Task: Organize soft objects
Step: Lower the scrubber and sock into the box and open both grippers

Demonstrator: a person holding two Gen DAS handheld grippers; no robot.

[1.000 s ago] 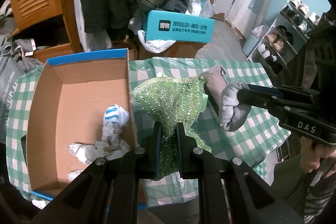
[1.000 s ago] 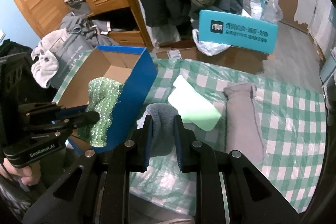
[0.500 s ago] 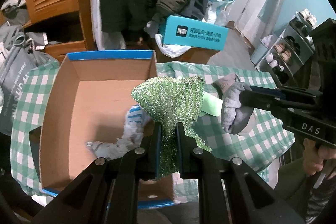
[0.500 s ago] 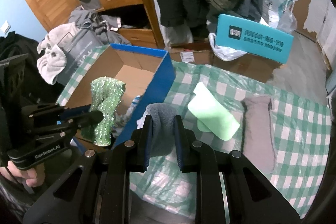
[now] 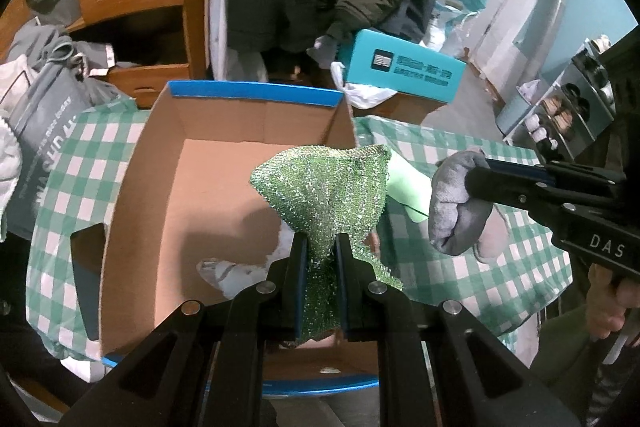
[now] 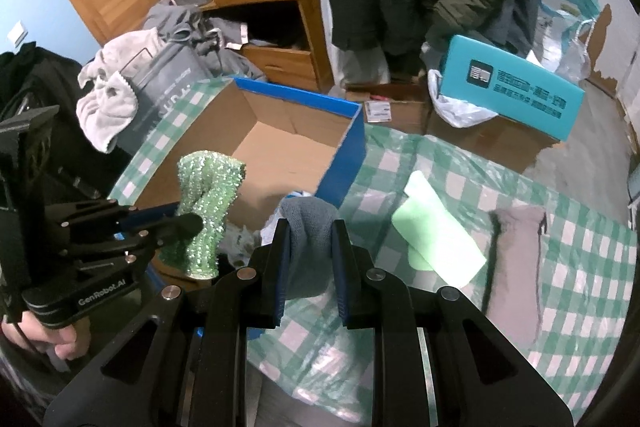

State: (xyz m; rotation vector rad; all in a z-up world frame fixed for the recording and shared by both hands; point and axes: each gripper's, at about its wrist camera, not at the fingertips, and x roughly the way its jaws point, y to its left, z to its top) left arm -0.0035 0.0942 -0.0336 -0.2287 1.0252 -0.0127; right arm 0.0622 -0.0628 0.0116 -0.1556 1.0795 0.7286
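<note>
We're mid-transfer, both grippers loaded. Left gripper [image 5: 321, 247] is pinching the green glitter cloth [image 5: 324, 183]; it hangs above the inside of the cardboard box [image 5: 224, 179], near the box's right wall. Right gripper [image 6: 308, 243] is pinching a grey cloth [image 6: 306, 227], held above the checked tablecloth [image 6: 580, 267] just outside the box's blue right wall [image 6: 344, 159].

Already in the box: a white-and-grey bundle [image 5: 232, 271] near the front right corner, partly hidden by the left gripper.

Still out on the tablecloth: a pale green roll [image 6: 436, 243] toward the middle, and a flat grey-brown piece [image 6: 516, 251] toward the right edge.

Our read: step in hand is dropping the green cloth into the box. Next move needs the left jaws to spread while over bare cardboard, not over the rim. Glitter mesh may snag on the pads, so a small shake could be needed. Then the right gripper crosses the blue wall and releases the grey cloth.
</note>
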